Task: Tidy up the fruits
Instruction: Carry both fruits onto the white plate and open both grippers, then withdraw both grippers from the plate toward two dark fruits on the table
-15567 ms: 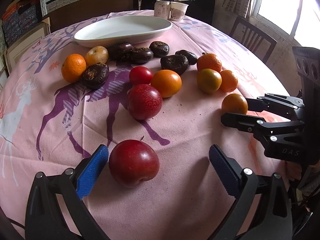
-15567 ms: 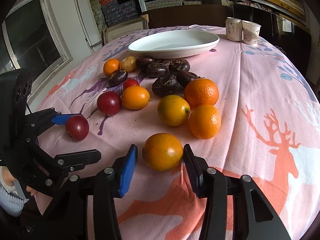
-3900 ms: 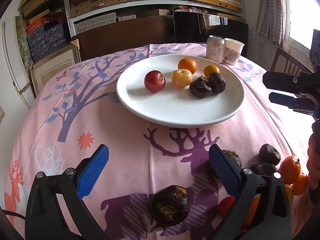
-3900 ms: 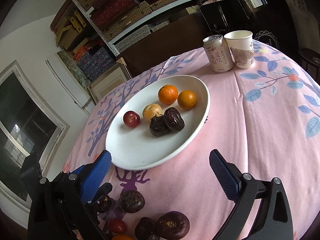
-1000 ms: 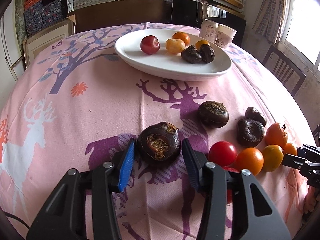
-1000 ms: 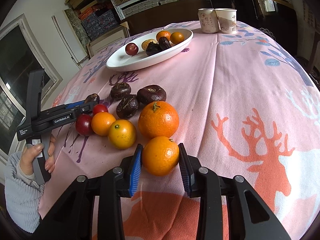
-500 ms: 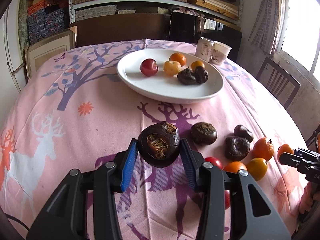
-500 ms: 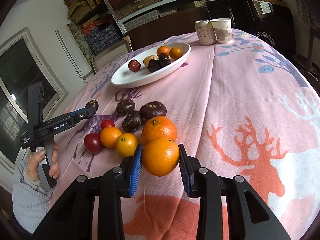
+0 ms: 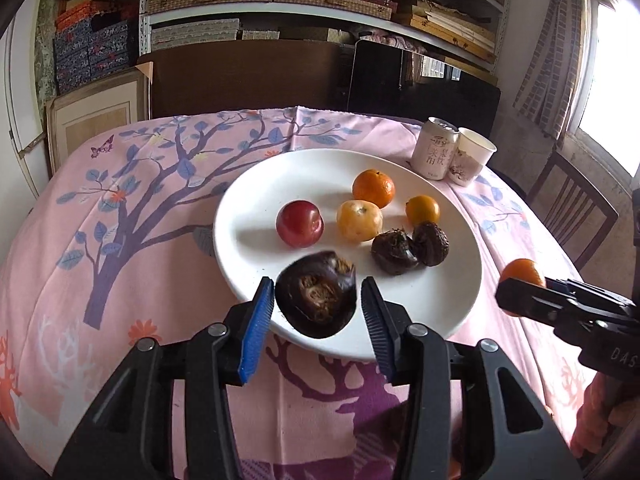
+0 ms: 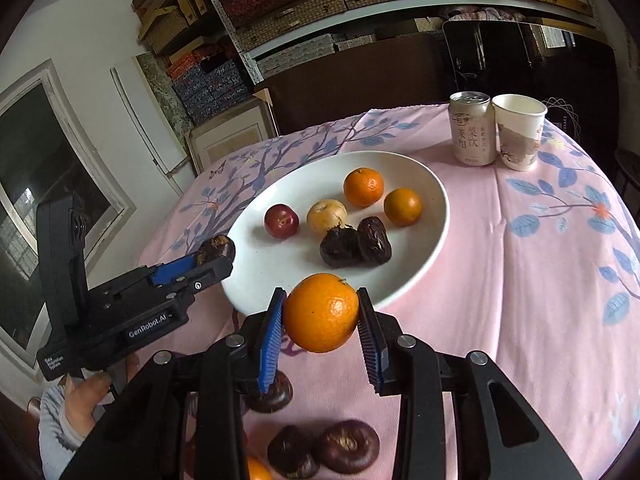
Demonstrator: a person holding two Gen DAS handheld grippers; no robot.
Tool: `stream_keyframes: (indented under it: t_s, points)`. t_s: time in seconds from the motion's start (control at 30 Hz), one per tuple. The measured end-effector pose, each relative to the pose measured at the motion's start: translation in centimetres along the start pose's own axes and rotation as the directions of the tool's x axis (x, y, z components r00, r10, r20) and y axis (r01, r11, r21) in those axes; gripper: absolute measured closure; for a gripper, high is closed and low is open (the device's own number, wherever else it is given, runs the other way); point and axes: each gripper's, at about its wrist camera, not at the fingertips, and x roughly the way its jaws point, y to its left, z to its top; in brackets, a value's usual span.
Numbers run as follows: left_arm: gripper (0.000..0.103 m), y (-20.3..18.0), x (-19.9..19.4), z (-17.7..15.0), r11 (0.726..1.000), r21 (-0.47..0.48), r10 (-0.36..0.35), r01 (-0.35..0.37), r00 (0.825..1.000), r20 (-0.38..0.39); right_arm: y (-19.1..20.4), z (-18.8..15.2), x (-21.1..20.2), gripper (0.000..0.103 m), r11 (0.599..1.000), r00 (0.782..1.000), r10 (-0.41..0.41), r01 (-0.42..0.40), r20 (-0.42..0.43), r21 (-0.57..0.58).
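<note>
My left gripper (image 9: 318,312) is shut on a dark wrinkled fruit (image 9: 316,294) and holds it over the near rim of the white plate (image 9: 448,304). My right gripper (image 10: 322,322) is shut on an orange (image 10: 321,312), held above the cloth at the plate's (image 10: 260,276) near edge. The plate holds a red plum (image 9: 299,223), a yellow fruit (image 9: 359,220), two oranges (image 9: 373,188) and two dark fruits (image 9: 394,251). The left gripper with its dark fruit shows at the left of the right wrist view (image 10: 214,256). The right gripper with its orange shows in the left wrist view (image 9: 520,276).
A drink can (image 10: 470,128) and a paper cup (image 10: 518,136) stand past the plate at the table's far right. Several dark fruits (image 10: 346,446) and an orange (image 10: 256,470) lie on the pink tablecloth under my right gripper. A chair (image 9: 572,204) stands at the right.
Both grippers have lifted their fruits off the cloth and carried them forward to the plate's near rim. The plate now looks much closer in both views.
</note>
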Motion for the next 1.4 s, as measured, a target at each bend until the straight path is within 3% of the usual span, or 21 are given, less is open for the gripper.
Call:
stream_keyframes:
  t_s: [0.03,0.07,0.13,0.2,0.27,0.4,0.73,0.97,1.13,1.4]
  points:
    - [0.037,0.0,0.5,-0.2,1.000,0.006,0.002,-0.002,1.000,-0.009,-0.2,0.1,0.7,0.063,1.000,1.000,0.006,-0.006,0.005,0.009]
    - [0.025,0.1,0.8,-0.4,1.000,0.018,0.011,-0.011,1.000,-0.008,-0.3,0.0,1.2,0.046,1.000,1.000,0.008,-0.008,-0.008,0.012]
    - [0.017,0.2,1.1,-0.8,0.999,0.033,0.040,-0.041,0.999,0.003,-1.2,-0.4,1.0,0.034,1.000,1.000,0.010,-0.010,0.006,0.028]
    - [0.016,0.6,1.3,-0.9,0.999,0.013,0.033,-0.033,0.999,-0.010,-2.2,-0.7,0.3,0.032,0.997,1.000,-0.012,0.010,0.026,0.075]
    - [0.008,0.7,1.3,-1.3,1.000,0.003,0.022,-0.022,1.000,-0.015,-2.7,-1.2,0.0,0.028,0.995,1.000,0.006,-0.009,0.025,0.104]
    - [0.007,0.0,1.2,-2.6,0.997,0.051,0.054,-0.052,0.998,-0.023,-2.8,-1.7,-0.3,0.024,0.994,1.000,-0.004,0.001,0.025,0.111]
    - [0.006,-1.1,-0.4,-4.3,0.995,0.087,0.057,-0.057,0.998,0.000,-3.5,-3.1,-1.9,0.016,0.990,0.999,-0.022,0.018,0.031,0.139]
    - [0.006,-1.6,-1.5,-5.7,0.995,0.086,0.059,-0.058,0.998,-0.017,-4.5,-4.1,-3.0,0.015,0.983,0.999,-0.028,0.020,0.042,0.181]
    - [0.005,-2.4,-3.1,-7.0,0.994,0.102,0.047,-0.046,0.999,-0.006,-4.8,-5.6,-4.1,0.008,0.978,0.998,-0.046,0.036,0.044,0.204]
    - [0.005,-4.0,-4.6,-8.9,0.989,0.145,0.032,-0.030,0.999,-0.011,-4.7,-8.5,-5.9,0.006,0.975,0.998,-0.048,0.038,0.040,0.217]
